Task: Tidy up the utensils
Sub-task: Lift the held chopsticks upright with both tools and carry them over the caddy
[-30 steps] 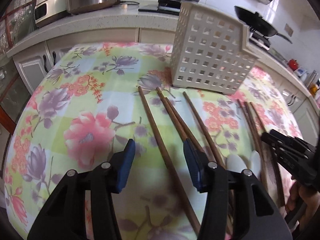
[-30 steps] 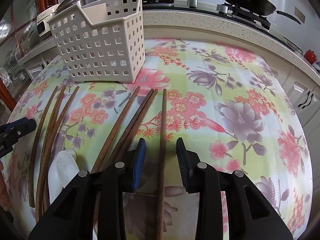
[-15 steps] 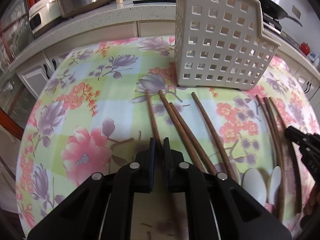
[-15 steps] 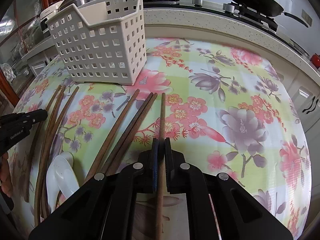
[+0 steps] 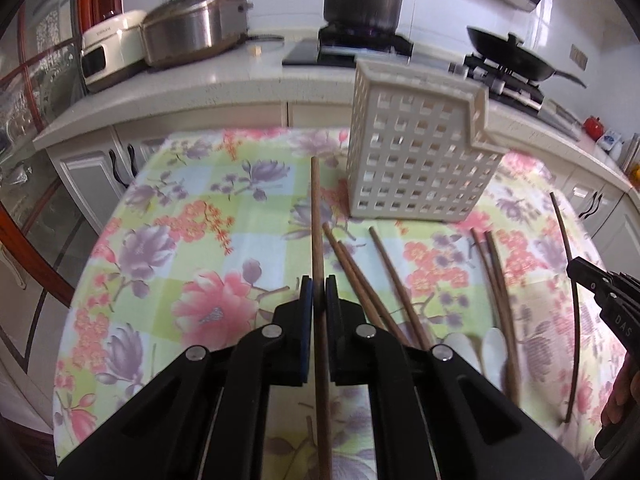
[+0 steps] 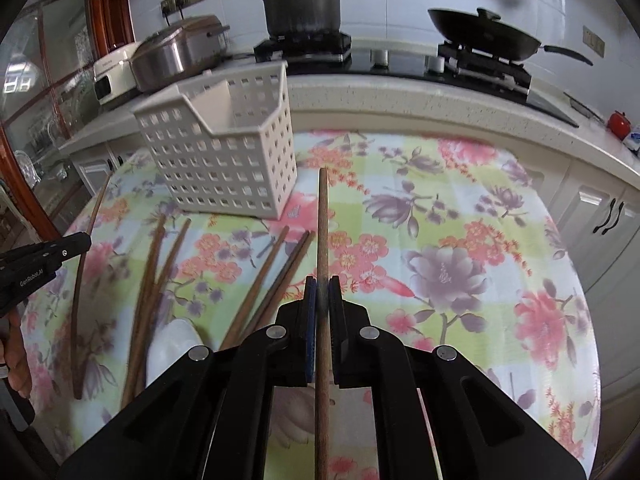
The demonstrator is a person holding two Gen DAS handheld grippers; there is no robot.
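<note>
**Holding one chopstick per gripper, basket ahead**

Item 1, nearest. Left gripper (image 5: pixel 319 294): blue pads pressed together on a brown wooden chopstick (image 5: pixel 315 216). The stick runs straight forward along the fingers, its far tip lifted and ending just left of the basket's near corner in the left wrist view. Seen from the right wrist view, that same stick appears thin and bowed at the left edge.

Item 2, nearest. Right gripper (image 6: pixel 322 296): pads likewise clamped on a second chopstick (image 6: pixel 322 224), long axis in line with the fingers, tip pointing forward and ending just right of the basket's lower corner.

Item 3, middle ground. Loose chopsticks (image 6: pixel 266 276) lying on the floral tablecloth (image 6: pixel 440 240) between the two grippers, in several groups, all roughly pointing toward the basket. Two white spoons (image 5: pixel 476 350) lie among them at the near end.

Item 4, beyond. White perforated basket (image 6: pixel 224 160), upright, open at the top and apparently empty, standing on the cloth past the far ends of the loose sticks.

Item 5, far. Counter with rice cookers, a lidded pot and a black wok on the hob.

Judgement: the basket lies forward between the grippers, left of the right one and right of the left; neither looks clearly nearer. Both sticks lie near level while the opening faces up, so each would need tipping toward vertical, tip over the rim, before release.
</note>
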